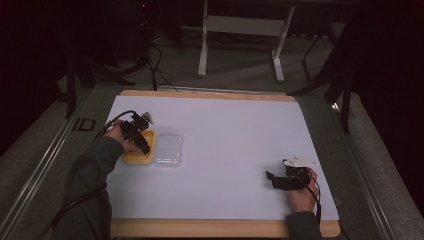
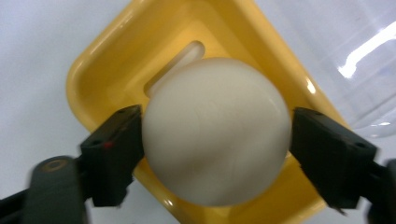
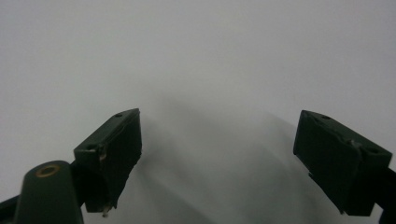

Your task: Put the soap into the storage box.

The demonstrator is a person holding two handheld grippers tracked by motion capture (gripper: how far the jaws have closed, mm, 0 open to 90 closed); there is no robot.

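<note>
White mat (image 1: 225, 150) on a wooden table (image 1: 210, 227), dark room.
Left gripper (image 2: 215, 140) spread beside a white ball (image 2: 215, 130) in a yellow tray (image 2: 107, 60); right gripper (image 3: 218, 158) spread, holding nothing.

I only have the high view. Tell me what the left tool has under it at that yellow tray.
Observer: A white ball sits in the yellow tray, between the jaws of the left tool.
Operator: Report the grip.
Observer: The jaws stand wide. A thin gap shows between the ball and one pad, so it does not look clamped.
Operator: Now check the right tool.
Observer: The right tool is open with nothing between its jaws, just the white sheet below.
</note>
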